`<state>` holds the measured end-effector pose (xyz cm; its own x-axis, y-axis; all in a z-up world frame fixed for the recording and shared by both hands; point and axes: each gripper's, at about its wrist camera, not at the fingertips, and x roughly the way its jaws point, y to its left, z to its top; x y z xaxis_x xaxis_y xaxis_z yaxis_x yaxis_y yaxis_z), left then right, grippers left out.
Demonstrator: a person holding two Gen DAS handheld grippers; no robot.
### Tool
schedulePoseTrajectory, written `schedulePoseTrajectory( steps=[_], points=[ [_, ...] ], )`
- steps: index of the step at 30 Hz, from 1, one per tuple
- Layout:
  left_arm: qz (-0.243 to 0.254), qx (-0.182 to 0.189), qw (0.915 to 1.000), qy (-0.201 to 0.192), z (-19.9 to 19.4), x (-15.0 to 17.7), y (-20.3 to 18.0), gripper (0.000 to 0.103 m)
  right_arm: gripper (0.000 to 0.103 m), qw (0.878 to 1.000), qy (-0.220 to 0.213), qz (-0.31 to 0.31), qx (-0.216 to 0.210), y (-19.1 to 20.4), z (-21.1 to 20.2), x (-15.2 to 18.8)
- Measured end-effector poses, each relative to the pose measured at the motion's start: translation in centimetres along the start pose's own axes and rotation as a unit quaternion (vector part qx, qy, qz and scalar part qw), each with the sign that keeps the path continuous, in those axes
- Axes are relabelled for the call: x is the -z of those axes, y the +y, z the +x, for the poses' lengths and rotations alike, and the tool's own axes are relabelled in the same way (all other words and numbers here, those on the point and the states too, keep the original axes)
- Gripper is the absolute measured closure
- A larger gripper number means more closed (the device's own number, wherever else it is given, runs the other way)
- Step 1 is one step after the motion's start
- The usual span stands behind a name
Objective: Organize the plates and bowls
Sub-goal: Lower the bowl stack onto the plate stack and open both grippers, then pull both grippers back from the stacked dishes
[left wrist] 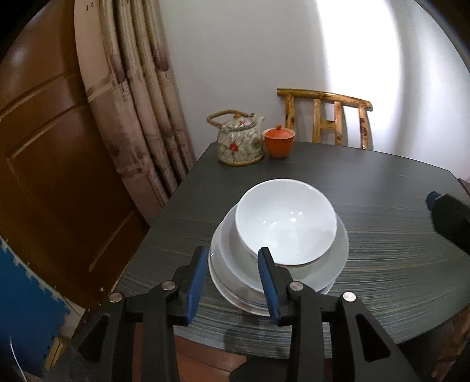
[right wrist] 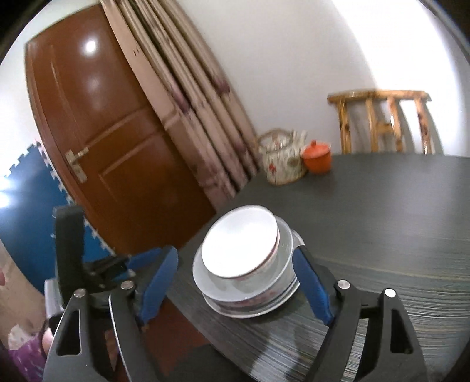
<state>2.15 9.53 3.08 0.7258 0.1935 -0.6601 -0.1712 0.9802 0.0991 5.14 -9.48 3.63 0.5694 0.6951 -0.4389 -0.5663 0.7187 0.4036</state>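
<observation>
Stack of bowl (left wrist: 286,223) on plates (left wrist: 232,282) sits near table (left wrist: 396,264) left front corner. Broad bare tabletop to right and behind stack. Teapot (left wrist: 240,141) and orange lidded cup (left wrist: 279,142) block far left corner; chair (left wrist: 326,117) behind. Curtain (left wrist: 141,97) and door (left wrist: 58,164) close off left side.

No legible text, labels, brands or numbers; faint dark marks at top of curtain board (left wrist: 88,6) unreadable.
</observation>
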Motion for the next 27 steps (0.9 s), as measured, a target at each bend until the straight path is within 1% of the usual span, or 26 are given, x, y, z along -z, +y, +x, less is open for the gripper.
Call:
schedulePoseTrajectory(
  steps=[1,2,3,5,9,13,18,21,27],
  points=[
    [0.003,0.003,1.0,-0.004,-0.2,0.0,-0.1,0.067,0.015,1.0,-0.009,-0.005,0.012,0.3,-0.4,0.0],
    [0.005,0.004,0.9999,-0.009,-0.4,0.0,-0.2,0.067,0.011,0.999,-0.015,-0.01,0.028,0.6,-0.8,0.0],
    [0.008,0.002,0.9999,-0.015,-0.6,-0.1,-0.3,0.066,0.01,0.999,-0.02,-0.009,0.028,0.7,-1.3,-0.1],
    [0.011,0.001,0.9997,-0.024,-0.8,-0.3,-0.5,0.063,0.01,0.999,-0.035,-0.003,0.025,0.7,-2.1,-0.3],
    [0.004,0.011,0.9994,-0.032,-1.3,-0.3,-0.4,0.062,0.01,0.998,-0.05,-0.004,0.044,1.1,-3.1,-0.5],
    [0.011,0.001,0.999,-0.042,-1.6,-0.3,-0.7,0.059,0.01,0.998,-0.044,0.002,0.05,1.1,-3.0,-0.2],
    [0.01,0.002,0.9987,-0.05,-1.9,-0.2,-0.7,0.058,0.009,0.998,-0.031,0.01,0.053,1.0,-2.7,0.2],
    [0.01,0.004,0.9987,-0.05,-1.9,-0.2,-0.7,0.058,0.009,0.998,-0.026,0.008,0.052,1.1,-2.6,0.4],
    [0.012,0.008,0.999,-0.043,-1.5,0.0,-0.8,0.058,0.008,0.998,-0.03,0.008,0.048,1.2,-3.0,0.5]
  ],
)
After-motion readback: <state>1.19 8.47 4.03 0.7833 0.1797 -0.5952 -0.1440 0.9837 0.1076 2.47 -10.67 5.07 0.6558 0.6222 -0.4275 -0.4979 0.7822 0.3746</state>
